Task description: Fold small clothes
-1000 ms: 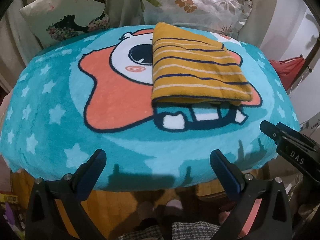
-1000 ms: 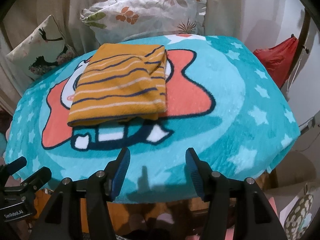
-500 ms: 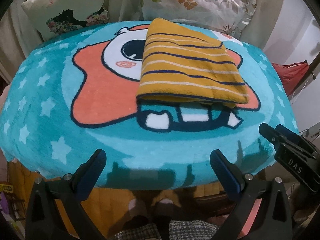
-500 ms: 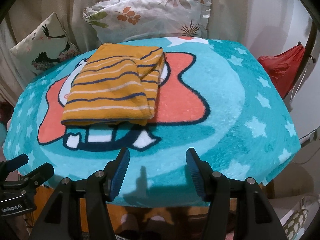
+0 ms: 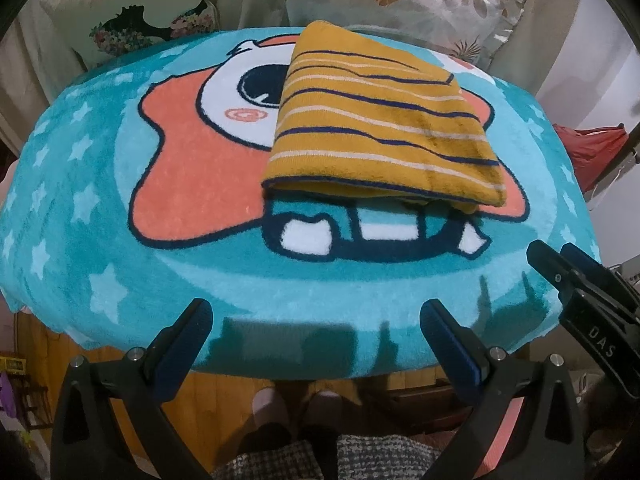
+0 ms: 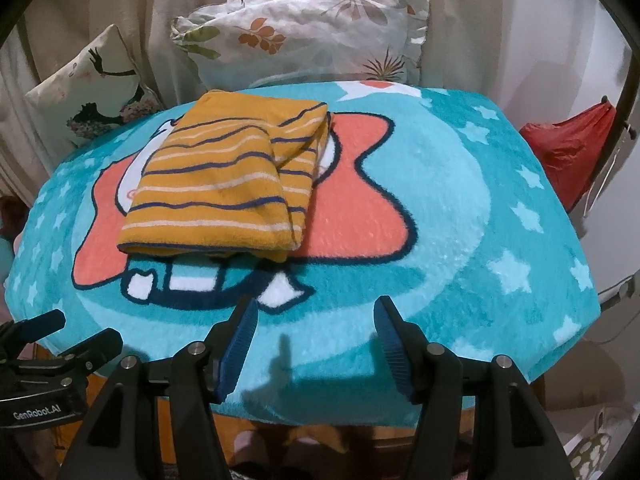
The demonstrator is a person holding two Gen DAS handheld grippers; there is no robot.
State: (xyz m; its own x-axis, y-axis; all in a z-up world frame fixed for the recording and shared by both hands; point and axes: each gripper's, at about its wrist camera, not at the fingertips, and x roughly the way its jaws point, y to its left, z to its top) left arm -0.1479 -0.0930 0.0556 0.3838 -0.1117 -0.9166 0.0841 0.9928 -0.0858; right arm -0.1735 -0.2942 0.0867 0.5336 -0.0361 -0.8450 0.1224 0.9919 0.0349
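A folded mustard-yellow garment [image 5: 384, 128] with navy and cream stripes lay flat on the turquoise star-print blanket [image 5: 120, 208] that covered the tabletop, resting over the orange cartoon figure's eye and upper mouth. Its thick folded edge faced the near side, with layers showing underneath. The left tongs [image 5: 316, 332] hung over the blanket's near edge, jaws spread wide and empty, well short of the garment. The right tongs [image 6: 316, 332] hovered likewise near the front edge, jaws parted with nothing between them. Two patterned cushions [image 6: 304, 36] leaned behind the tabletop, and a red bag [image 6: 568, 152] hung off to the right.
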